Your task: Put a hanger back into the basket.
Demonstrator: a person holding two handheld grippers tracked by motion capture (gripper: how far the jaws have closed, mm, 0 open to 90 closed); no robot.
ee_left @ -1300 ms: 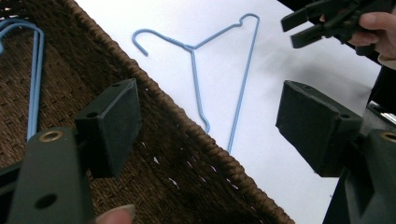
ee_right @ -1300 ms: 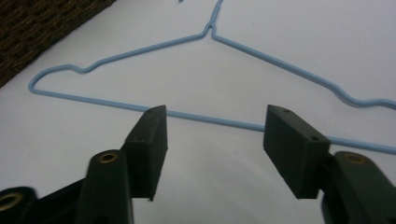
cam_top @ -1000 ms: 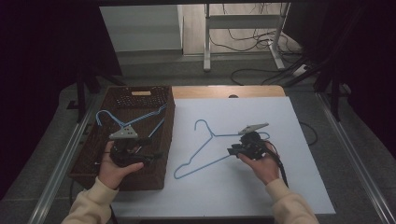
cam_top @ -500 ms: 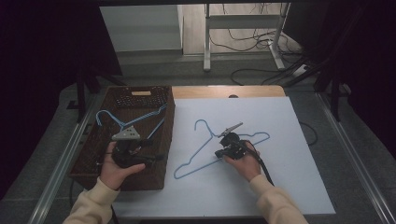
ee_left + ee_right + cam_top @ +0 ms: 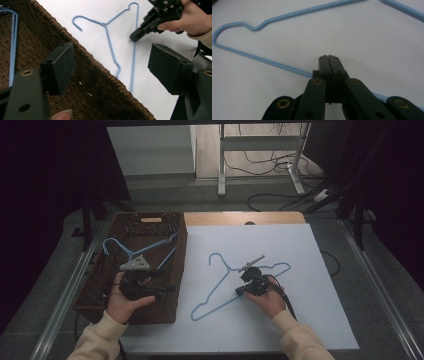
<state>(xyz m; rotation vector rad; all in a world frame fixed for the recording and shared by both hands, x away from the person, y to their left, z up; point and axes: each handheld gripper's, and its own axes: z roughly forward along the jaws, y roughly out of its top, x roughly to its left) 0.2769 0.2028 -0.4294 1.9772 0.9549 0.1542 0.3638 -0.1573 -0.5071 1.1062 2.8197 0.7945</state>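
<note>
A light blue wire hanger lies flat on the white table sheet. My right gripper is shut, its tip down on the hanger's long bar. In the right gripper view the closed jaws sit across that bar, which runs under them, not between the pads. My left gripper is held over the brown wicker basket, open with nothing between its fingers. Past them, the left gripper view takes in the hanger and the right gripper.
More blue hangers lie inside the basket, at the table's left. A wooden strip borders the table's far edge. Metal rails run along both sides. Cables and a stand's legs are on the floor beyond.
My right gripper has moved left across the sheet, from the hanger's right end onto its long bar. The left gripper has barely moved over the basket.
</note>
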